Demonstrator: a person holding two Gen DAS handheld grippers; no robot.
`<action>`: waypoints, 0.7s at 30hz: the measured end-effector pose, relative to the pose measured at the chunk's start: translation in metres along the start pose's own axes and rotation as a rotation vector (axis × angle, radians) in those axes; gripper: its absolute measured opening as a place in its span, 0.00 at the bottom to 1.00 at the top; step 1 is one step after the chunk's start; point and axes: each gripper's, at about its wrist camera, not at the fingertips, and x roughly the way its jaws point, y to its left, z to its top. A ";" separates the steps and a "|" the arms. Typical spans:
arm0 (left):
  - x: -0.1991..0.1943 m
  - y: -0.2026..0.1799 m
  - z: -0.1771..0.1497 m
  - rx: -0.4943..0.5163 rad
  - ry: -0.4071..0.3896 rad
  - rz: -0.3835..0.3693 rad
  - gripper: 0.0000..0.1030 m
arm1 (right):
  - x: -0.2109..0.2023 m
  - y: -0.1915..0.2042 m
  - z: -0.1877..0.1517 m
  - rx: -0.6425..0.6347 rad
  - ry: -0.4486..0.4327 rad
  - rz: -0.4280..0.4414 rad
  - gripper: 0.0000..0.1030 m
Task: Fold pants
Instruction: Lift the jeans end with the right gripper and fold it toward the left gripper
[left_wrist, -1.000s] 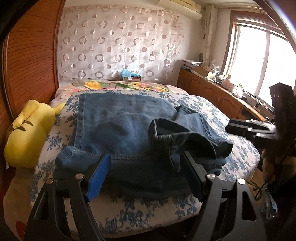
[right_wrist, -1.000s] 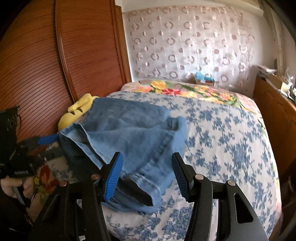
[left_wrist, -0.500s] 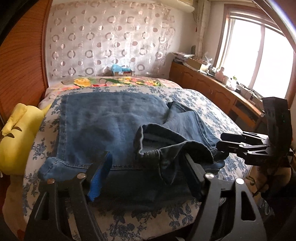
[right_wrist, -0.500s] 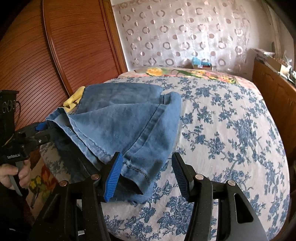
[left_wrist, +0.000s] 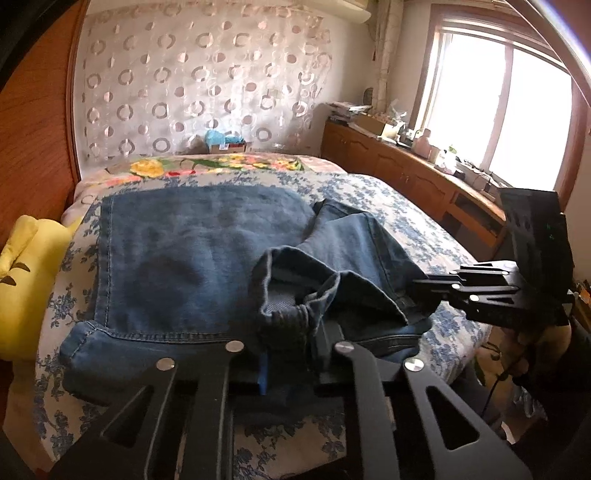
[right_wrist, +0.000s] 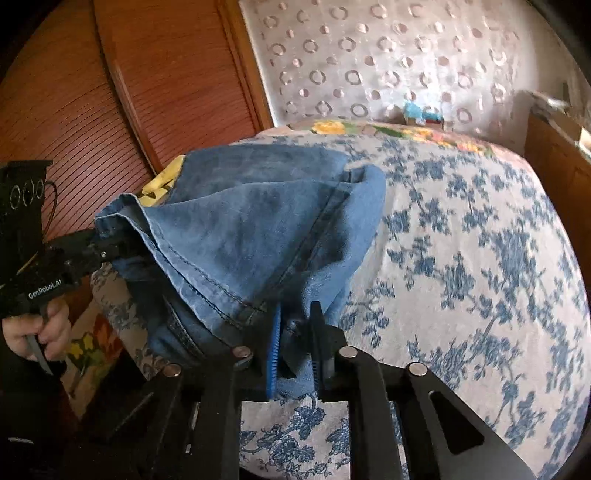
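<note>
Where the bed (left_wrist: 424, 206) carries the work, one pair of blue denim pants (left_wrist: 192, 251) lies folded across the near half of its blue-flowered sheet, with a bunched hem end raised at the near edge. Two tools are in use, one per hand. In the left wrist view, the left tool (left_wrist: 291, 363) has just been closing and now grips the rumpled denim at the near edge, the cloth pinched between its blue pad and black finger. In the right wrist view, the right tool (right_wrist: 295, 347) has just been closing as well and grips a lower corner of the pants near the stitched hem, cloth pressed between its two pads. Each tool appears in the other's view: the right tool (left_wrist: 480, 291) meets the denim from the right side, and the left tool (right_wrist: 74, 254) meets the lifted hem from the left. One hand (right_wrist: 37, 332) wraps the left tool's handle, a finger on its trigger. One yellow plush toy (left_wrist: 26, 280) lies beside the bed on the left, partly hidden by the pants in the right wrist view. One patterned curtain (left_wrist: 199, 85) with ring shapes hangs behind the bed, one small box (left_wrist: 229, 146) with a light-blue item stands at the bed's far end, one wooden cabinet run (left_wrist: 399, 173) carrying clutter lies under one bright window (left_wrist: 506, 114), and wooden slatted panels (right_wrist: 110, 92) line the left wall.
</note>
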 end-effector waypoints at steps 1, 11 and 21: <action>-0.003 0.000 0.001 -0.001 -0.010 0.000 0.15 | -0.003 0.000 0.002 -0.004 -0.011 0.000 0.08; -0.058 -0.006 0.011 0.001 -0.138 0.008 0.14 | -0.049 0.016 0.067 -0.108 -0.193 -0.014 0.06; -0.070 0.026 0.004 -0.052 -0.162 0.061 0.14 | -0.025 0.059 0.128 -0.223 -0.212 -0.011 0.05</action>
